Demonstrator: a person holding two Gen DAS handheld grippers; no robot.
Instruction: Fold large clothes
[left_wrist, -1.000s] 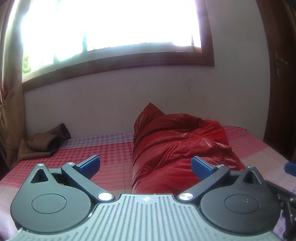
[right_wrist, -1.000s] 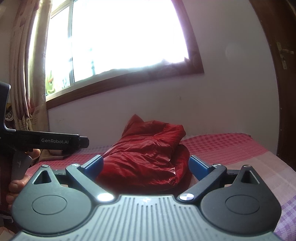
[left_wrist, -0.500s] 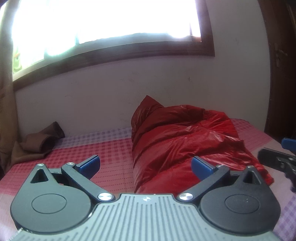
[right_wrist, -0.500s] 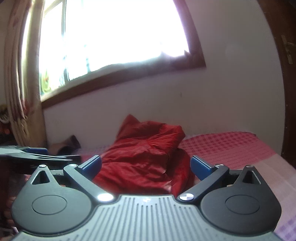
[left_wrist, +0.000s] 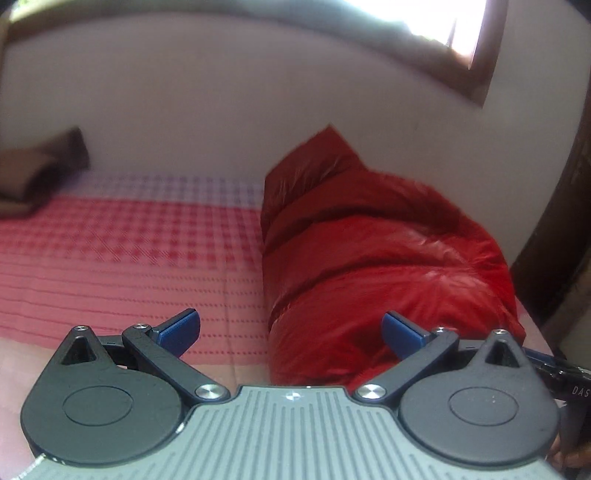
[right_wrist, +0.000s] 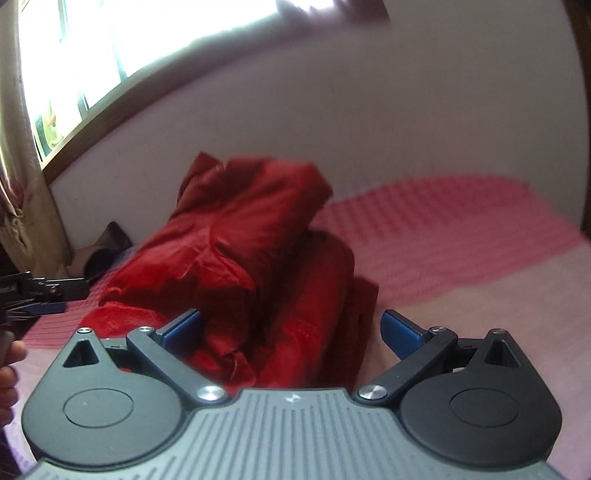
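A shiny red puffer jacket (left_wrist: 373, 258) lies bunched up on the pink checked bed (left_wrist: 129, 251). My left gripper (left_wrist: 291, 330) is open and empty, close to the jacket's near end, with the jacket's left edge between its blue fingertips (left_wrist: 179, 328). In the right wrist view the jacket (right_wrist: 240, 258) fills the middle. My right gripper (right_wrist: 291, 330) is open and empty, its jaws standing on either side of the jacket's near folds. The left gripper's tip (right_wrist: 44, 291) shows at the left edge there.
A brown cloth (left_wrist: 37, 173) lies at the bed's far left corner by the white wall. A window with a dark wood frame (right_wrist: 122, 96) and a curtain (right_wrist: 22, 184) are behind. A dark wooden door (left_wrist: 561, 221) stands at the right. The bed (right_wrist: 461, 240) stretches right of the jacket.
Both grippers have moved forward and tilted down toward the jacket, which now looks larger and closer. Both stay open. The jacket has not moved.
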